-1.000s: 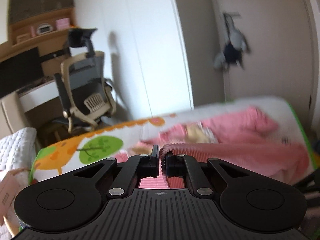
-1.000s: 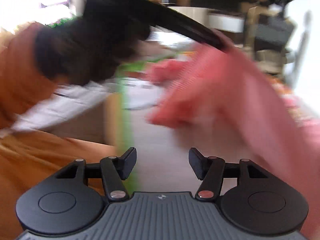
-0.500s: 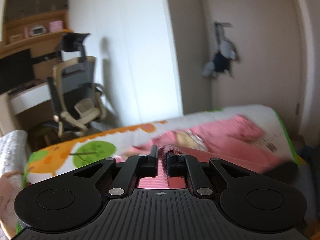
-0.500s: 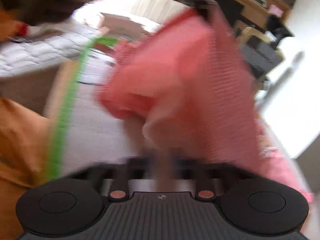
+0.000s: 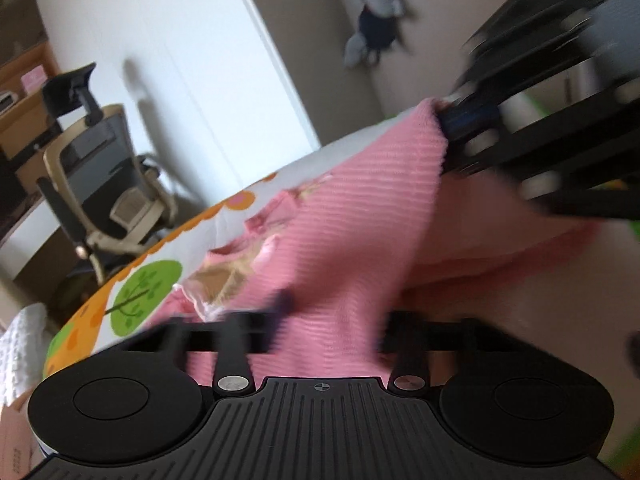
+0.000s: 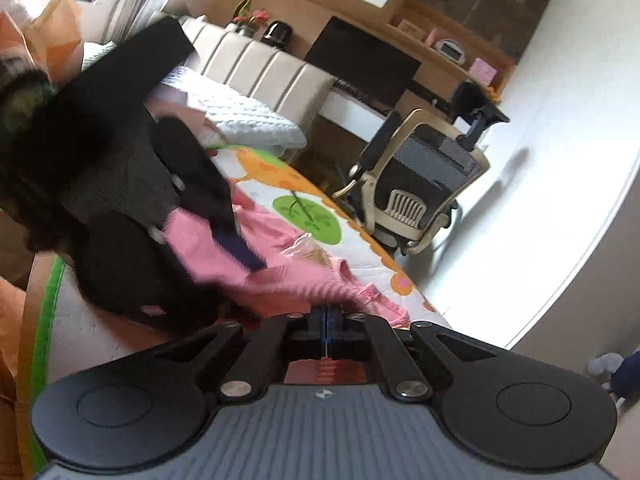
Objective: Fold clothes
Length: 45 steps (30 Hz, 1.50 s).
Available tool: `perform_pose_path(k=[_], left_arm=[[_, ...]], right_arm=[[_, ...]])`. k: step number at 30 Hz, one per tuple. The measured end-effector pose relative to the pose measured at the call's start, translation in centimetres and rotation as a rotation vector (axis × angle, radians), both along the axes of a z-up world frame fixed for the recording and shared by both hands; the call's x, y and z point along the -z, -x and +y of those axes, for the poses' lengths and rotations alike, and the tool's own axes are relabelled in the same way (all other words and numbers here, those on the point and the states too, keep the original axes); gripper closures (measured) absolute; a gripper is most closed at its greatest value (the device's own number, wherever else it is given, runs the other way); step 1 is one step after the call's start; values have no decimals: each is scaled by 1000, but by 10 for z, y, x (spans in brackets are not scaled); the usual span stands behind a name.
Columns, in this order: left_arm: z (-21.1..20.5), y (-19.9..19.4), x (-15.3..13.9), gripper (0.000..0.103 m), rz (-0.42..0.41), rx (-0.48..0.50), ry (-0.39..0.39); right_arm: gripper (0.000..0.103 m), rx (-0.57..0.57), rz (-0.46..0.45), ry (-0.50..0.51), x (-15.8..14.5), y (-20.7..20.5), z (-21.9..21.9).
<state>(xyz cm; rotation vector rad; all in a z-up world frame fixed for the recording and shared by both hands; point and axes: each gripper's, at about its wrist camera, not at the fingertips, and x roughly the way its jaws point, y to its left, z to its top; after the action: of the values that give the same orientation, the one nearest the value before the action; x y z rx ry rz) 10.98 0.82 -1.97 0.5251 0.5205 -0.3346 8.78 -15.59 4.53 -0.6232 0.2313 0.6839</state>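
Well, here is the room, left side first.
Bed: a white quilted bed (image 6: 240, 114) sits at the far left, beside the mat.
Mat: a play mat (image 5: 132, 304) with a green tree and orange border lies flat, a chair (image 5: 108, 184) standing past its far edge.
Left claw: the left claw (image 5: 328, 320) has its fingers spread wide apart, blurred, with pink cloth lying loose between them; it pinches nothing. In the right wrist view the same claw (image 6: 224, 232) shows as a dark smear over the garment.
Garment: the pink ribbed garment (image 5: 352, 216) lies partly on the mat, with one edge lifted off it and stretched up toward the right.
Right claw: the right claw (image 6: 327, 322) is clenched tight on the pink cloth (image 6: 312, 284), its fingers pressed together on the edge. From the left wrist view it (image 5: 452, 124) holds the raised corner above the mat.
Wall: a soft toy (image 5: 376, 36) hangs on the wall behind.
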Motion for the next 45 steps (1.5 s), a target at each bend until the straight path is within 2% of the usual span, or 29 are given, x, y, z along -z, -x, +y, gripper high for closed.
perform_pose_path(k=[1,3,6,7,8,13,16,24,26,28,31,33,35,37,39,42,44,45], left_arm=[[1,-7,-2,92,-2,-23,14],[11,-19,-17,93,8,-65,102],[25,-29,-39,94,24,-81,226],[27,-31,-44,94,22,-84,245],[29,-32,-48,93,18,-86,257],[32,-27,-62,93,-9,-80,276],[36,-28,-66,93,-9,-73,298],[41,-30,-64,93,25,-88,323],[41,-29,-63,93,25,-94,320],[42,-28,-64,93,21,-98,321],[42,-27,-68,93,10,-101,323],[41,-27,-70,93,6,-99,325],[40,-27,-70,93,5,-97,328],[39,-27,-69,93,9,-93,331],[39,-27,-68,93,13,-91,331],[40,-27,-66,93,19,-96,335],[41,-28,-65,93,26,-100,340],[41,-29,-64,93,30,-102,343]], right_arm=[[103,-26,18,-22,-5,6,-9],[102,-101,112,-58,-10,17,-21],[100,-150,431,-138,5,12,-21],[99,-128,530,-156,18,0,-17],[98,-89,579,-168,29,-11,-14],[94,119,702,-294,62,-75,-18],[94,166,738,-384,68,-100,-24],[92,131,636,-374,69,-108,-6],[101,92,625,-383,59,-98,-11],[102,42,619,-389,47,-84,-16],[102,-133,643,-302,29,-46,-14],[101,-184,624,-216,30,-24,-11],[94,-137,562,-130,36,-10,-9],[87,-35,472,-70,47,-10,-6],[87,56,422,-49,57,-20,-6],[86,107,437,-68,67,-41,-13],[74,119,448,-92,68,-54,-12],[73,129,459,-108,68,-63,-13]])
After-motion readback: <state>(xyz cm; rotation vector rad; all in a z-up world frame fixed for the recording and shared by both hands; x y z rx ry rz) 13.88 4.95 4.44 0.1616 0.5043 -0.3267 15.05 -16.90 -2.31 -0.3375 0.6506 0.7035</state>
